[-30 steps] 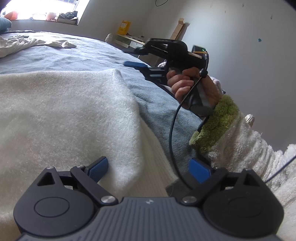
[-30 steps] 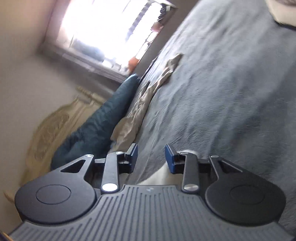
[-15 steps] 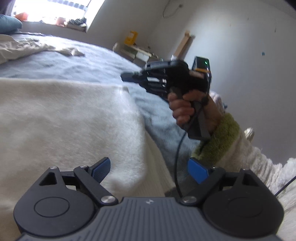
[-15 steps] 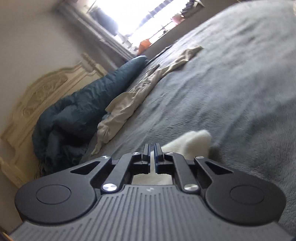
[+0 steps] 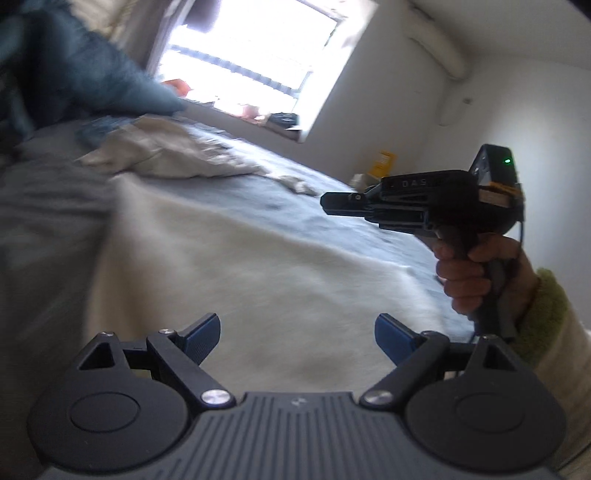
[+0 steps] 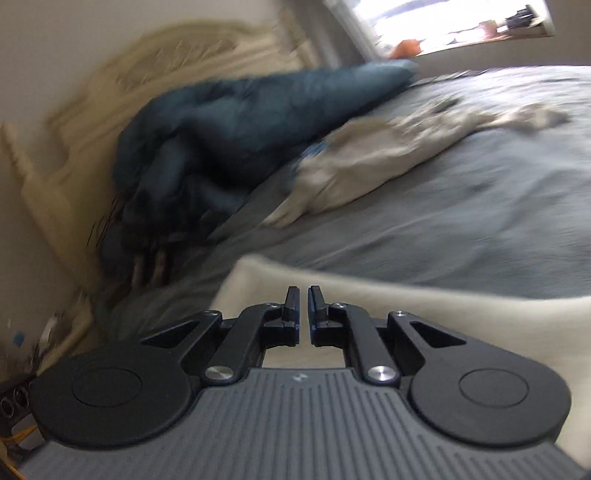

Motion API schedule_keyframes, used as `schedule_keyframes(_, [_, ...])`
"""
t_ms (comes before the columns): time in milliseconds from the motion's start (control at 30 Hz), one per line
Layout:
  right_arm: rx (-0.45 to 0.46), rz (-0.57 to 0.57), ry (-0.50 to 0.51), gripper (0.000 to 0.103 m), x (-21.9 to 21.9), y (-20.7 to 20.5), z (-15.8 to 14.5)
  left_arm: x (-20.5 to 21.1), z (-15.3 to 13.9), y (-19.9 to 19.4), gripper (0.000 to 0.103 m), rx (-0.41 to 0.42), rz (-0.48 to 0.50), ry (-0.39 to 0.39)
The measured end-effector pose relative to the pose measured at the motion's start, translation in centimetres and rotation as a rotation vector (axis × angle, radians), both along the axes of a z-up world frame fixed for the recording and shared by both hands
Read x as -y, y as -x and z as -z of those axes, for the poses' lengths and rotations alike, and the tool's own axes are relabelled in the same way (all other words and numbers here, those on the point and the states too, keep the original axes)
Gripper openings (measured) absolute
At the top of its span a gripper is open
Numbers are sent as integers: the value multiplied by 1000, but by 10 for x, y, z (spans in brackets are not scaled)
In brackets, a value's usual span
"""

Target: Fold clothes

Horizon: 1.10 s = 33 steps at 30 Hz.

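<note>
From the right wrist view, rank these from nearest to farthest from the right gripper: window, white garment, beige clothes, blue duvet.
1. White garment, right under the right gripper.
2. Beige clothes, ahead, mid-bed, right of centre.
3. Blue duvet, ahead left by the headboard; its near end is about level with the clothes.
4. Window, top right, beyond the bed.

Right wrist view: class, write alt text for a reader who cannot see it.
The right gripper, its jaws shut, hangs over a cream fleece garment lying on a grey bedspread; whether it pinches the fleece cannot be told. Beyond lie a crumpled beige garment and a dark teal duvet against a cream headboard.
</note>
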State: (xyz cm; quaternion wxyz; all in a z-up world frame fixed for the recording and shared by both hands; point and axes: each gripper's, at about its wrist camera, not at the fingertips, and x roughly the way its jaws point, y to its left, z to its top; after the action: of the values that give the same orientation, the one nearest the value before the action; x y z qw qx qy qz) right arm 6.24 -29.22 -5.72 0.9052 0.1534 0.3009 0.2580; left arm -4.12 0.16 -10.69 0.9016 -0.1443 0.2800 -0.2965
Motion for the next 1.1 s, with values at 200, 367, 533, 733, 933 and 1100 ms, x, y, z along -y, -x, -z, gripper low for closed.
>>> schedule_keyframes(200, [-143, -116, 156, 11, -68, -12, 54, -33, 12, 4, 89, -22, 13, 82])
schedule_keyframes(367, [-76, -94, 289, 20, -84, 12, 41, -64, 12, 9, 89, -33, -22, 167])
schedule_keyframes(533, [16, -115, 350, 29, -89, 50, 22, -86, 10, 3, 89, -77, -101, 180])
schedule_keyframes(733, [66, -129, 371, 33, -105, 77, 31, -92, 10, -15, 89, -144, -158, 147])
schedule_keyframes(933, [116, -117, 445, 40, -118, 106, 48, -81, 4, -32, 88, -197, -172, 57])
schedule_keyframes(1100, [140, -107, 466, 41, -113, 133, 42, -76, -6, -41, 88, -212, -168, 35])
